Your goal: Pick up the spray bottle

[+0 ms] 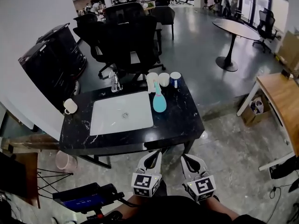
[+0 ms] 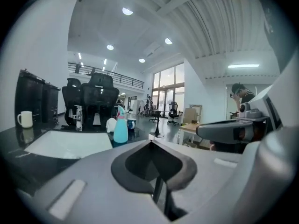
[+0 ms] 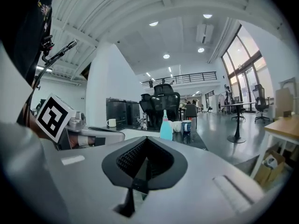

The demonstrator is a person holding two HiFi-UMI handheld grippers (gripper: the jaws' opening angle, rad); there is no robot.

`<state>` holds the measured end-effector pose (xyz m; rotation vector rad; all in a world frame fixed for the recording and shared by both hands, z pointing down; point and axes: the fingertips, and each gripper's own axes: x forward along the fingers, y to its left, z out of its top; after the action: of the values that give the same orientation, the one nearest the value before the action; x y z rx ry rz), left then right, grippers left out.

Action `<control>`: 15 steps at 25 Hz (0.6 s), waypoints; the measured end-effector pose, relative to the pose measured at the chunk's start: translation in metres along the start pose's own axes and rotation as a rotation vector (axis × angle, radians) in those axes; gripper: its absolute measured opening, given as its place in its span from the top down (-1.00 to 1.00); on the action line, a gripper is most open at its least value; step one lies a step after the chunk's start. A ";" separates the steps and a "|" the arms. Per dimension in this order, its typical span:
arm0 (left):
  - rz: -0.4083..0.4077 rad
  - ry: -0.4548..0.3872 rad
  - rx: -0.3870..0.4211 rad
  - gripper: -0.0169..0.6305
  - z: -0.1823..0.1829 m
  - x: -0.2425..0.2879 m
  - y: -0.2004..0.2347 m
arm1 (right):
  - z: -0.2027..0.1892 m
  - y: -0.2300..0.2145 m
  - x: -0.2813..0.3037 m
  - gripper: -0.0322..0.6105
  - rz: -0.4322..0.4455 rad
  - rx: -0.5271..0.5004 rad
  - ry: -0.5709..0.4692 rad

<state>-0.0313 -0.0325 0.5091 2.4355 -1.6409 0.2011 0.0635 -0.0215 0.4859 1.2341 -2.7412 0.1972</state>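
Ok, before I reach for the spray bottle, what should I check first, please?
1. Spray bottle stands upright on the table: ok.
2. Its near side is free; cups stand behind it: ok.
3. Right gripper jaws apart for the grasp: not ok, together and empty.
4. Left gripper out of the way: ok, shut, empty, held low.
5. Grippers close to the bottle: not ok, both short of the table's near edge.

Spray bottle [image 1: 159, 102] on table [image 1: 180, 120] — cups [image 1: 164, 79] behind

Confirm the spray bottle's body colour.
Turquoise. The spray bottle shows best in the head view.
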 end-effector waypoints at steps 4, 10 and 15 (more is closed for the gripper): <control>-0.048 -0.038 0.054 0.95 0.039 0.077 0.060 | 0.025 -0.035 0.084 0.82 -0.074 -0.008 0.010; -0.054 -0.009 0.111 0.91 0.056 0.172 0.140 | 0.060 -0.077 0.177 0.82 -0.163 0.022 -0.010; -0.016 0.034 0.163 0.75 0.058 0.217 0.162 | 0.058 -0.103 0.213 0.82 -0.140 0.024 0.035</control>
<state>-0.1000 -0.3012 0.5151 2.5464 -1.6506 0.3866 -0.0028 -0.2554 0.4719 1.4084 -2.6179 0.2351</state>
